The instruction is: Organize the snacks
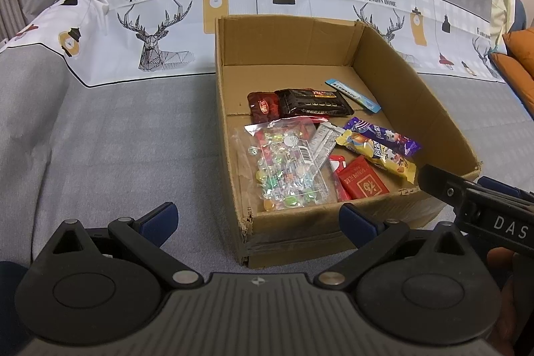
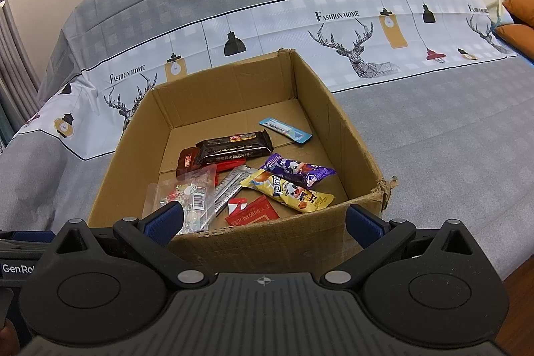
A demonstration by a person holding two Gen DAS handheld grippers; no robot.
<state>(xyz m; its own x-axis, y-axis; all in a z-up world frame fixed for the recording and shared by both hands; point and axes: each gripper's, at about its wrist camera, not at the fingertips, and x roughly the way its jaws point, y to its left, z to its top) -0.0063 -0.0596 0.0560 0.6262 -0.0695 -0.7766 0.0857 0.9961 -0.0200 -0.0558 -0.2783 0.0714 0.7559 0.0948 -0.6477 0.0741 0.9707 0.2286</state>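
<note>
Both tools are nearest to the cameras, and both are wide open with nothing between the fingers. Left tool (image 1: 257, 222) hangs low before the near left corner of the box (image 1: 290, 39), and its blue pads (image 1: 160, 219) are well apart. Right tool (image 2: 263, 222) hangs before the near wall of the box (image 2: 233, 82), a little above the rim, looking down into it. Seen from the left camera, the body of the right tool enters from the right side, near the near right corner of the box.

All the snacks I can see are already inside the box, which stands on a bed with a grey cover (image 1: 116, 139). I see none on the cover around it. A clear bag of candies (image 1: 287, 169) lies at the near left, partly over a silver stick pack (image 1: 325, 142). Beside them are a red packet (image 1: 362, 181), a yellow pack (image 1: 377, 152) and a purple pack (image 1: 383, 132) that touch each other. Farther back lie a black bar (image 1: 313, 102), which overlaps a dark red pack (image 1: 263, 105), and a thin blue stick (image 1: 353, 94) alone near the right wall.

They lie loose and crossed, as if dropped in and not arranged. I judge the collecting is finished or almost finished, because both tools are empty and held back at the front of the box.
</note>
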